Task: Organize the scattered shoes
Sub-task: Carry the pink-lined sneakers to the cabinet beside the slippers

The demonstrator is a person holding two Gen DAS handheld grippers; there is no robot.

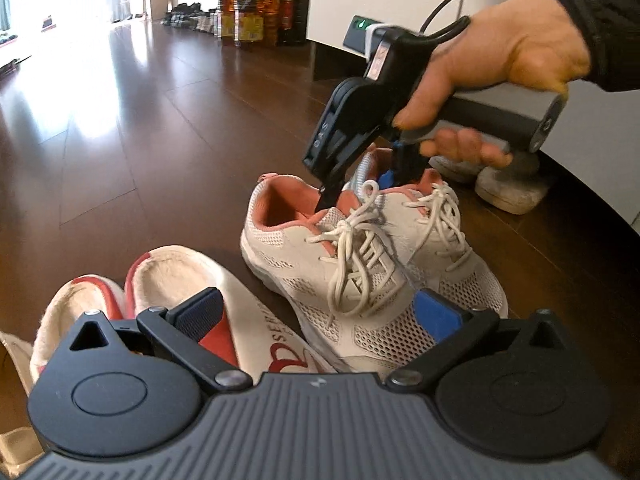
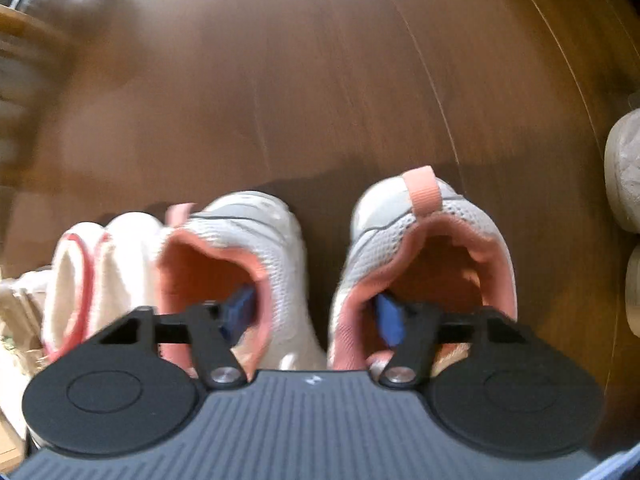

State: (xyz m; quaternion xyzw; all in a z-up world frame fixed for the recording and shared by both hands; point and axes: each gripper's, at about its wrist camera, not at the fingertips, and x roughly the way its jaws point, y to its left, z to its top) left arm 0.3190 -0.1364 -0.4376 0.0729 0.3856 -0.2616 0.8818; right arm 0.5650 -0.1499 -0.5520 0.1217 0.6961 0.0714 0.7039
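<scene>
A right gripper pinches a pair of white-and-pink sneakers together, one finger inside each collar, just beside red-trimmed slippers on the wooden floor. The left gripper hovers released above them. Next, likely squaring the pair.

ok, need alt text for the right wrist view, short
Looking steeply down, the right gripper has one blue-padded finger inside each of two white mesh sneakers with pink linings, clamping their inner walls together. A pair of white slippers with red trim sits left of them on the dark wood floor; the picture is motion-blurred.
</scene>
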